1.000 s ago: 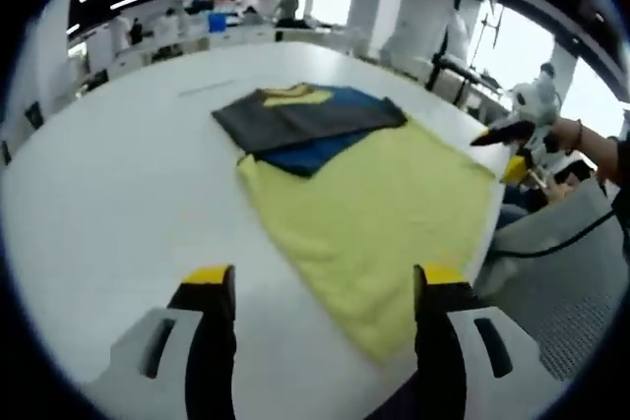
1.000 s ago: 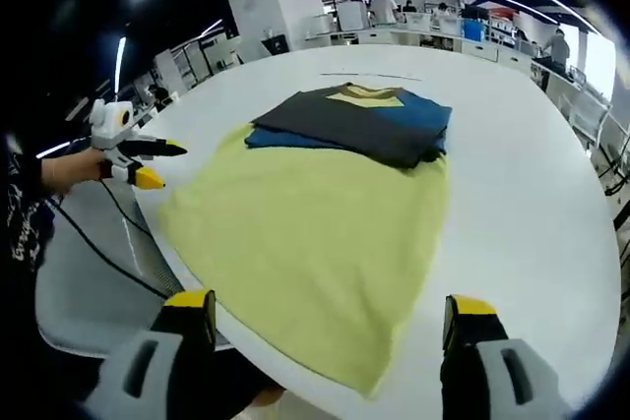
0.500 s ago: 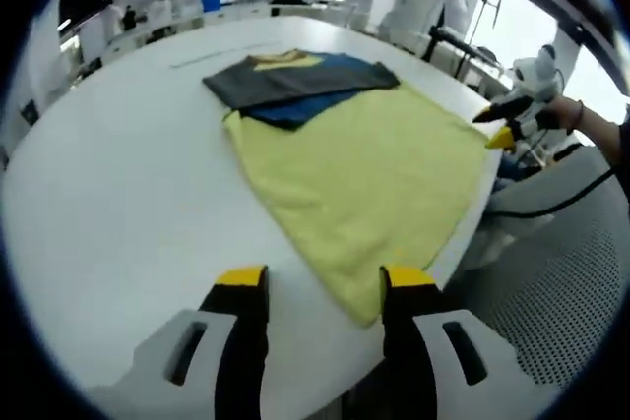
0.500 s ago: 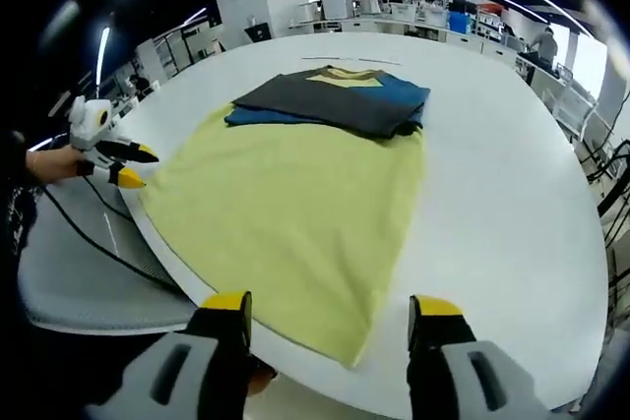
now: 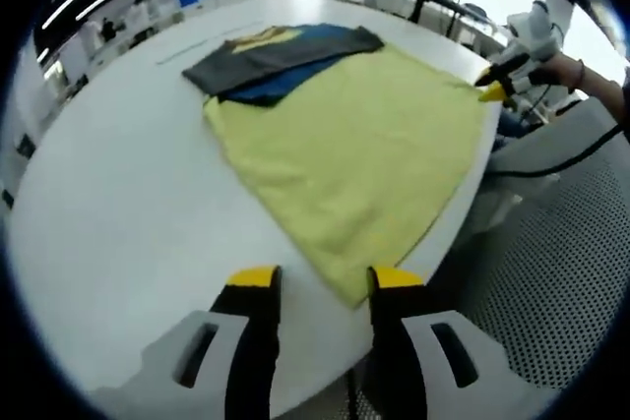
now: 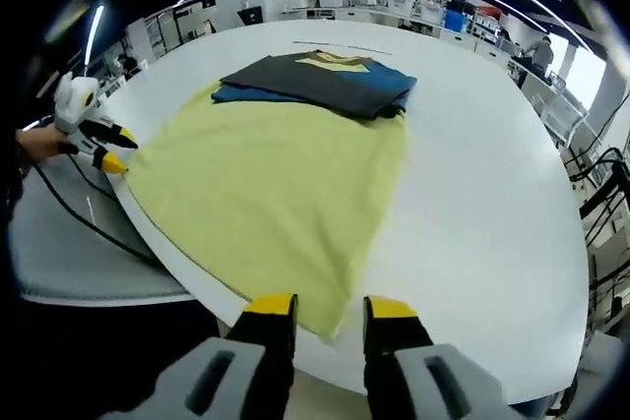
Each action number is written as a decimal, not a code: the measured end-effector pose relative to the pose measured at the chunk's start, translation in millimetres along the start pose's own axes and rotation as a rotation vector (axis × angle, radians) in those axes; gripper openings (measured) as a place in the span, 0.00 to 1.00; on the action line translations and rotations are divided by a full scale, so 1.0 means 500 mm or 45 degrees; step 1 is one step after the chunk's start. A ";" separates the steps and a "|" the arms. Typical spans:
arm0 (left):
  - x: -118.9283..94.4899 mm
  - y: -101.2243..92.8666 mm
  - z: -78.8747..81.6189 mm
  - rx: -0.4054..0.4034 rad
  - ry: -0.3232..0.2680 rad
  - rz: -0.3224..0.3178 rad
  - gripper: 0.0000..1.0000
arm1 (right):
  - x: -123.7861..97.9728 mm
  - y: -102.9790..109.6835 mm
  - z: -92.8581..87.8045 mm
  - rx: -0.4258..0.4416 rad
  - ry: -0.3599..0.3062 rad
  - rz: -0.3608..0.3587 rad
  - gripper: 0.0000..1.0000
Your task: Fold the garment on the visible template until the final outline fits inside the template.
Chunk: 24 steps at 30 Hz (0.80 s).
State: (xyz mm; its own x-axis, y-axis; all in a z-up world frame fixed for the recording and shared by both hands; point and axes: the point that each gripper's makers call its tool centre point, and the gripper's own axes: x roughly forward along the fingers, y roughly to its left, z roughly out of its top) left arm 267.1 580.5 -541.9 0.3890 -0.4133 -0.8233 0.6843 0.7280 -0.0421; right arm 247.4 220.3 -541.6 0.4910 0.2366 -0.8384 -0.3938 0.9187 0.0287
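- On the white table (image 5: 118,194), a yellow cloth (image 5: 345,145) lies spread flat, and a folded dark garment (image 5: 276,51) rests on its far end, toward 12 o'clock in the left gripper view.
- At 6 o'clock in that view, the left gripper (image 5: 317,284) has its yellow-tipped jaws a little apart, a narrow gap between them, with the near corner of the cloth just ahead of the tips; I cannot tell whether they touch it.
- Toward 2 o'clock, the other gripper is at the cloth's far side corner, held by a hand (image 5: 566,71).
- Across in the right gripper view, the garment (image 6: 315,81) sits at 12 o'clock on the cloth (image 6: 266,184).
- At 6 o'clock, the right gripper (image 6: 329,307) has its jaws slightly apart, the cloth's near corner right before them.
- Toward 9 o'clock, the left gripper is at the cloth's side corner, near the table (image 6: 472,194) edge.
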 end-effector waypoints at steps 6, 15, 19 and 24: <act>0.001 -0.004 -0.001 -0.060 0.028 0.026 0.27 | 0.002 -0.001 -0.002 0.027 -0.016 -0.010 0.18; 0.009 -0.034 0.002 -0.277 0.002 -0.028 0.02 | 0.008 0.001 0.003 0.036 -0.046 -0.015 0.12; 0.004 -0.027 0.001 -0.309 -0.001 -0.018 0.02 | 0.006 -0.004 0.008 0.045 -0.068 -0.023 0.04; 0.002 -0.030 -0.004 -0.295 0.025 -0.007 0.01 | 0.010 -0.009 0.005 0.124 -0.094 -0.014 0.00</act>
State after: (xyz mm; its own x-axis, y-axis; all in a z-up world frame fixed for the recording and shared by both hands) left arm 256.0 570.4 -543.3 0.3717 -0.4087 -0.8335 0.5256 0.8327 -0.1739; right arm 253.5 218.0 -544.8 0.5519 0.2460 -0.7968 -0.3126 0.9469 0.0758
